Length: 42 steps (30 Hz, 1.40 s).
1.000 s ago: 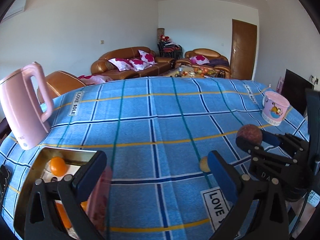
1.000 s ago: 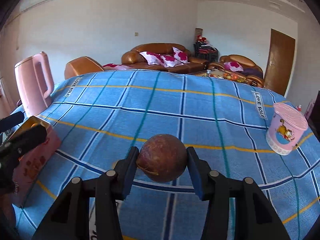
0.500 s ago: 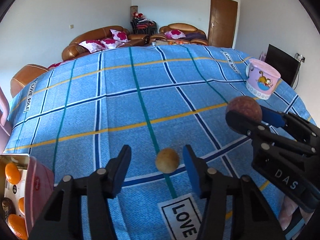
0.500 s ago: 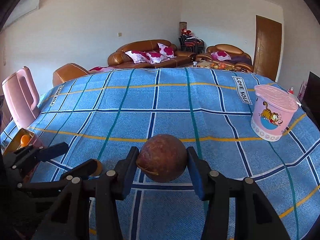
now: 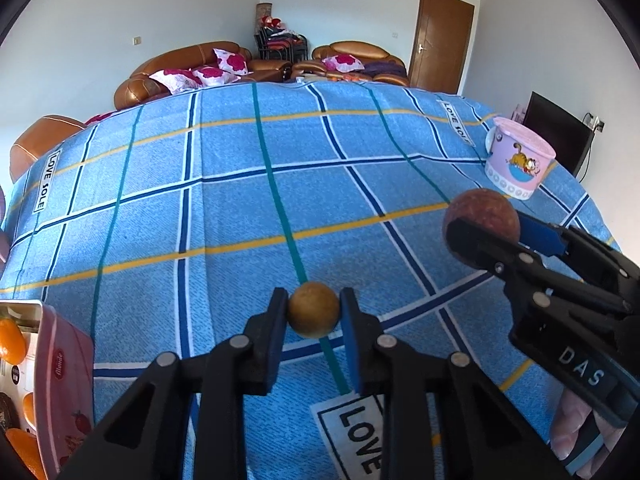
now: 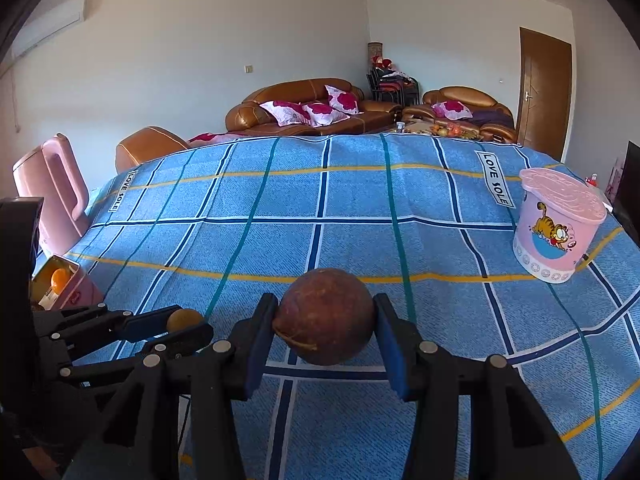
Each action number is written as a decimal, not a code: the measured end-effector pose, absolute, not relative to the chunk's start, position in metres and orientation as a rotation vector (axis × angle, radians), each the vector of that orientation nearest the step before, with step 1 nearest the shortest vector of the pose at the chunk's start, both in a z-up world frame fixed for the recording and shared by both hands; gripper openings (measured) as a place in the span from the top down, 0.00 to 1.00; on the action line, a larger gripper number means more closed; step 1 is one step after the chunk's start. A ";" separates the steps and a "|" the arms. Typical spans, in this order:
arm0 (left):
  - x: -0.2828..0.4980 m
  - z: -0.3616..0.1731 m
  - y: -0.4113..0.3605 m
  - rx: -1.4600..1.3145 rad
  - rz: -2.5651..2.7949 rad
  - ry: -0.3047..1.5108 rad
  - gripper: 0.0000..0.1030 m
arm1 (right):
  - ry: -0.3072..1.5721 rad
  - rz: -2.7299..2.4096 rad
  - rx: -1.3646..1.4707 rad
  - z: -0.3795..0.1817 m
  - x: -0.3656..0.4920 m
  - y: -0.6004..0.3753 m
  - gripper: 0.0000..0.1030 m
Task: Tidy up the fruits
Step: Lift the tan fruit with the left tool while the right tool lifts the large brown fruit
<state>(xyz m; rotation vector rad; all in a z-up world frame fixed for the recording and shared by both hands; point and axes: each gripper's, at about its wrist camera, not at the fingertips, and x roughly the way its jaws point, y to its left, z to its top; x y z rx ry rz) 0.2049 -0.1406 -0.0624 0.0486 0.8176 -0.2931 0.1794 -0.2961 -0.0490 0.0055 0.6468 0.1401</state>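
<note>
We see a small round tan fruit (image 5: 314,310) near the desk's front edge and a larger reddish-brown round fruit (image 6: 325,317); oranges (image 5: 12,340) fill the pink box (image 5: 64,380) at the front-left corner.

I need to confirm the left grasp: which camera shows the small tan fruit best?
Left wrist view: the tan fruit sits centred and unobstructed, pinched between the left gripper jaws. The right wrist view shows only its top at the left edge, mostly hidden behind those jaws.
</note>
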 end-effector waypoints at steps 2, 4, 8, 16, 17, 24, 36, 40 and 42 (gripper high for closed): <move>0.203 -0.060 -0.139 0.046 -0.284 0.802 0.73 | 0.637 0.150 0.006 -0.048 0.178 -0.296 0.51; 0.202 -0.059 -0.138 0.045 -0.278 0.788 0.73 | 0.625 0.157 0.005 -0.047 0.177 -0.295 0.51; 0.199 -0.055 -0.134 0.036 -0.263 0.762 0.73 | 0.609 0.165 0.003 -0.045 0.174 -0.295 0.51; 0.192 -0.048 -0.126 0.014 -0.240 0.709 0.73 | 0.567 0.185 -0.011 -0.040 0.166 -0.293 0.51; 0.191 -0.048 -0.125 0.013 -0.239 0.701 0.73 | 0.563 0.186 -0.013 -0.039 0.165 -0.292 0.51; 0.187 -0.043 -0.123 0.009 -0.227 0.669 0.73 | 0.544 0.192 -0.013 -0.037 0.162 -0.293 0.51; 0.178 -0.038 -0.121 0.005 -0.207 0.612 0.73 | 0.486 0.201 -0.013 -0.032 0.151 -0.293 0.51; 0.176 -0.036 -0.120 0.005 -0.203 0.596 0.73 | 0.471 0.205 -0.013 -0.030 0.149 -0.293 0.51; 0.176 -0.036 -0.120 0.003 -0.201 0.591 0.73 | 0.465 0.205 -0.014 -0.030 0.148 -0.293 0.51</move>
